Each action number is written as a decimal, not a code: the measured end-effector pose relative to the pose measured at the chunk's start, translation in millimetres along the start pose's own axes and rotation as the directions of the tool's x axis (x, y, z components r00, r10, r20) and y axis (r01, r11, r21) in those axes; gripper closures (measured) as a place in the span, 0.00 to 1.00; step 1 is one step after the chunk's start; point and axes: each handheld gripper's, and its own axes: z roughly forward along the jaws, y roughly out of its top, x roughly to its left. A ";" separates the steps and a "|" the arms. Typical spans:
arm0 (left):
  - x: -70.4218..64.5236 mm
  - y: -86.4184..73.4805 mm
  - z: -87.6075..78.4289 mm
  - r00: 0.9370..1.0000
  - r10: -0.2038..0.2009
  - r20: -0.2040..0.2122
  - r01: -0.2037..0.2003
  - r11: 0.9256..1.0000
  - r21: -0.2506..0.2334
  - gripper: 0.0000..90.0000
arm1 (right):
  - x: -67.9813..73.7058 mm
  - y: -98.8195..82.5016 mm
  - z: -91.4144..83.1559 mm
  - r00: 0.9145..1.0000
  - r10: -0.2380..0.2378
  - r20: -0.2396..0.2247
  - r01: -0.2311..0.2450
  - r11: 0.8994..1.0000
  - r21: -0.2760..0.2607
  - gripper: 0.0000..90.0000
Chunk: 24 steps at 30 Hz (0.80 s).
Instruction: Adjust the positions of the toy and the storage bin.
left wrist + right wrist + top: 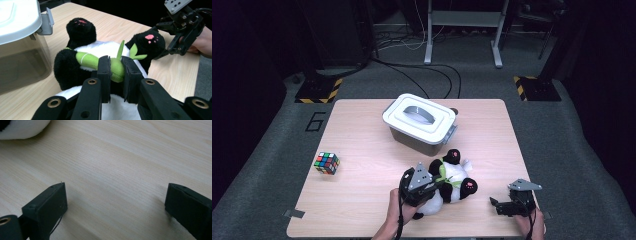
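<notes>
While the left gripper [116,65] was clamped on the green bamboo stalk [100,63] sewn across the plush panda [451,181], the toy lay on its back just in front of the lidded bin [419,122], close to the bin's near wall. Its pink-soled feet pointed up and away from the person, toward the bin, and its long axis ran from the near table [362,165] edge obliquely toward the bin. The stalk lay crosswise to that axis, and the jaws pinched it near its leafy end. To lift the toy well, I judged the grip should stay firm and the rise slow and straight, since the soft body would sag and swing from such a small hold. The right gripper [507,204] rested to the right of the panda, well apart from it, its jaws spread wide over bare wood and holding nothing.
</notes>
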 end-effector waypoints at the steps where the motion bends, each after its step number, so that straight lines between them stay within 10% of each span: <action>1: 1.6 -0.3 -1.3 1.000 0.004 0.006 -0.004 1.000 0.001 0.88 | 0.0 0.0 0.0 1.000 0.000 0.000 0.000 1.000 0.000 0.04; 11: 17.8 -4.8 -24.4 0.995 0.026 0.093 -0.030 0.999 0.043 0.88 | 0.1 0.0 0.0 1.000 0.001 0.002 -0.001 1.000 -0.001 0.04; 24: 37.3 -23.9 -74.0 0.997 0.037 0.065 -0.047 0.985 0.165 0.87 | 0.2 0.0 0.0 1.000 0.001 0.004 -0.001 1.000 -0.001 0.04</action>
